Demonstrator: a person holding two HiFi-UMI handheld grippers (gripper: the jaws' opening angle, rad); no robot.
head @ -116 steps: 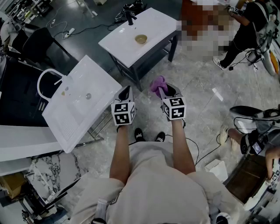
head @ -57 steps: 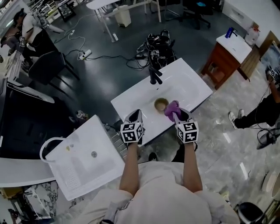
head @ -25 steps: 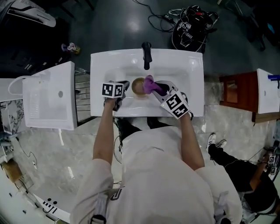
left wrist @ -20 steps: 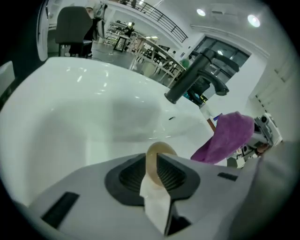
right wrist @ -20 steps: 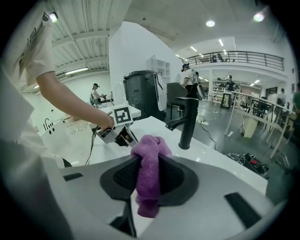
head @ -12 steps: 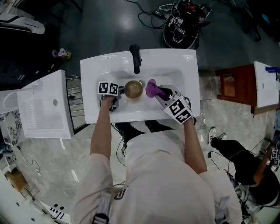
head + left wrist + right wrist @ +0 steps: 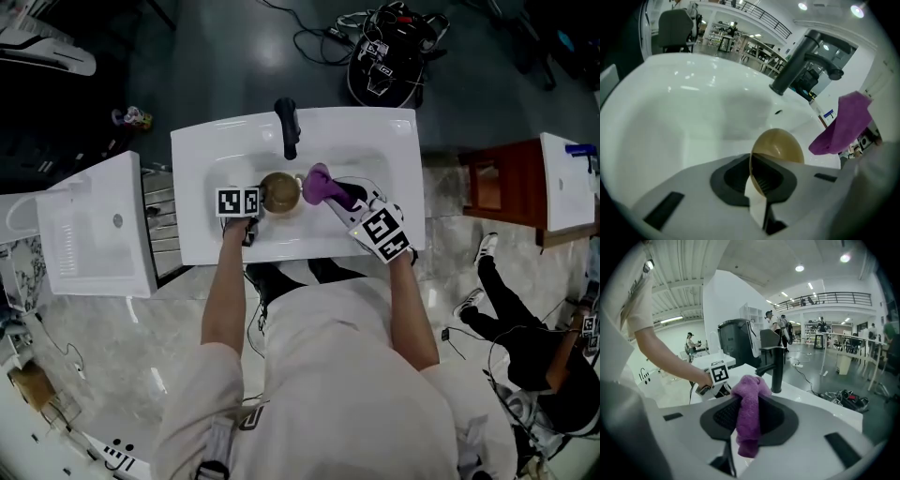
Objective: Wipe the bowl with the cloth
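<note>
Left gripper [image 7: 255,199] jaws clamped the bowl [image 7: 279,190] rim; right gripper [image 7: 343,198], jaws pinching the purple cloth [image 7: 317,184], had closed in just beside it, so wiping looked imminent.

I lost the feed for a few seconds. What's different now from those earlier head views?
The person walked up to the sink. The left gripper moved in and closed on the rim of the bowl. The right gripper brought the cloth in, just right of the bowl. Unchanged: the cloth stays clamped in the right fingers, and the bowl stays in the basin.
</note>
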